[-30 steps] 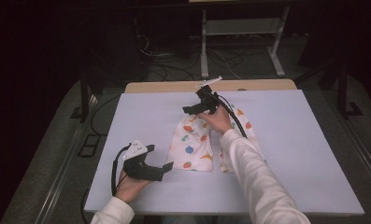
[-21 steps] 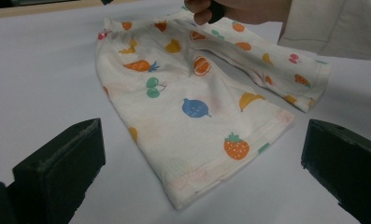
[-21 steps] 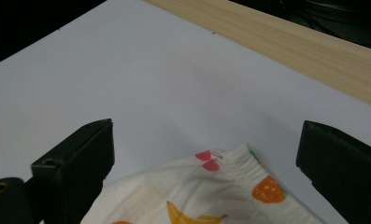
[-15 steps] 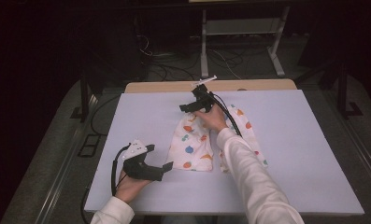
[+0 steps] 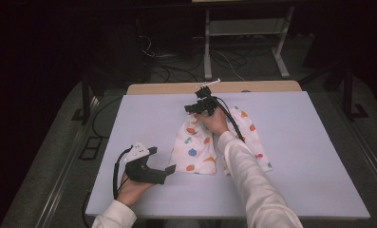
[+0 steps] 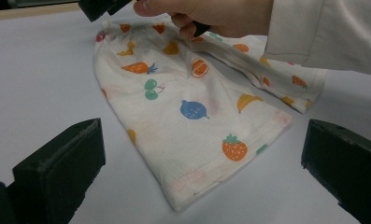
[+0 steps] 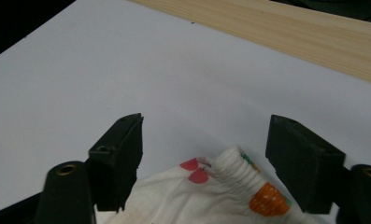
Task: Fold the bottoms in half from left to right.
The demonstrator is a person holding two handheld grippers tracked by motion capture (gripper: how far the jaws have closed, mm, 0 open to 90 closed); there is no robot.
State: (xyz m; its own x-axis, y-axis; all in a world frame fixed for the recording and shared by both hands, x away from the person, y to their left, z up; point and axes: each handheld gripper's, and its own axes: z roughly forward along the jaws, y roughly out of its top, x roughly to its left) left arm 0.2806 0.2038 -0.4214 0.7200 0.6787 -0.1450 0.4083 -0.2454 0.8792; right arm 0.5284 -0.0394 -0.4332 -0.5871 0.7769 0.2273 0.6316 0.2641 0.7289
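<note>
On the white table (image 5: pixel 319 156), fruit-print shorts (image 5: pixel 195 149) lie flat. The right gripper (image 7: pixel 204 144) hovers, jaws apart, over their gathered waistband (image 7: pixel 234 175). The left gripper (image 5: pixel 169 170) waits nearby, jaws apart.

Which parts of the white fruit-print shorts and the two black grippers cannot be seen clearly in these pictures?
- High view: the middle of the white fruit-print cotton shorts is covered by the person's right sleeve.
- High view: the right black gripper is too small to judge its jaws.
- Left gripper view: the waistband is partly hidden behind the right hand.
- Right gripper view: the shorts are cut off by the bottom edge.
</note>
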